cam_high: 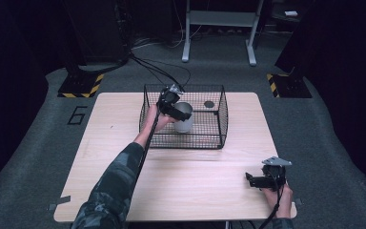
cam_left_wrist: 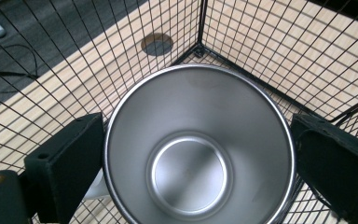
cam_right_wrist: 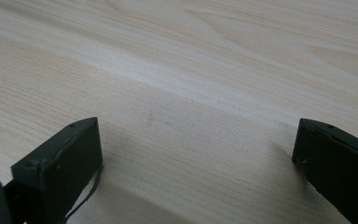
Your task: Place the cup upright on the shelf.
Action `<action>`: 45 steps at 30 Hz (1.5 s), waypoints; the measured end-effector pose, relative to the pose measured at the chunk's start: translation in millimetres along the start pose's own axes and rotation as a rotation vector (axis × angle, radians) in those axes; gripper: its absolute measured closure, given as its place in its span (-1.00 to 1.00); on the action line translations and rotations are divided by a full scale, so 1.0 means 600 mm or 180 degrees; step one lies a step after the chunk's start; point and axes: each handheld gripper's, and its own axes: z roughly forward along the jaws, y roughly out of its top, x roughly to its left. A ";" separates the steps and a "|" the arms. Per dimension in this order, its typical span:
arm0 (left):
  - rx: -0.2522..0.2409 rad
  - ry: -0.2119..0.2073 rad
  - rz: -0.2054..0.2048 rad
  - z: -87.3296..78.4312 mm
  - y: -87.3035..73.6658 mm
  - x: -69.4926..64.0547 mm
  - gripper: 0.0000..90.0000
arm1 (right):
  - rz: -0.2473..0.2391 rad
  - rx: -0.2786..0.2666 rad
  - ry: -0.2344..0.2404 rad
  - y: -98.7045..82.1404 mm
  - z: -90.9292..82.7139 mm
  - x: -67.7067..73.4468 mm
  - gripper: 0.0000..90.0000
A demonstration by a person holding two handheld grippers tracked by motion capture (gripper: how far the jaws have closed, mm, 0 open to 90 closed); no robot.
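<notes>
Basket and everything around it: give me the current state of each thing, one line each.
Wire basket: upright on the table, open-topped.
Steel cup: upright inside the basket, empty.
Left gripper: open, jaws straddling the cup's rim; whether they touch is unclear.
Right gripper: open, holding nothing, low over bare table.
Table: dark round spot under the basket's far side.

The left gripper (cam_high: 177, 112) reaches forward on an outstretched sleeved forearm, jaws spread wide; the right gripper (cam_high: 253, 180) sits low near the person, jaws parted and empty
</notes>
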 end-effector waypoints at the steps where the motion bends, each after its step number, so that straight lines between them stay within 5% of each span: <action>1: 0.0008 -0.0005 -0.0001 0.002 0.000 0.000 -0.87 | -0.0018 -0.0004 0.0000 0.000 0.000 -0.001 -0.98; 16: 0.0165 0.0002 -0.0031 0.020 -0.009 0.004 -0.88 | -0.0016 -0.0005 -0.0002 0.000 0.000 -0.001 -0.98; 32: 0.0335 0.0024 0.0078 0.034 -0.001 -0.005 -0.88 | -0.0020 -0.0005 0.0000 0.000 0.000 -0.001 -0.98; 45: 0.0281 0.0032 0.0004 0.033 -0.005 -0.004 -0.88 | -0.0011 -0.0004 -0.0001 0.000 0.000 0.000 -0.98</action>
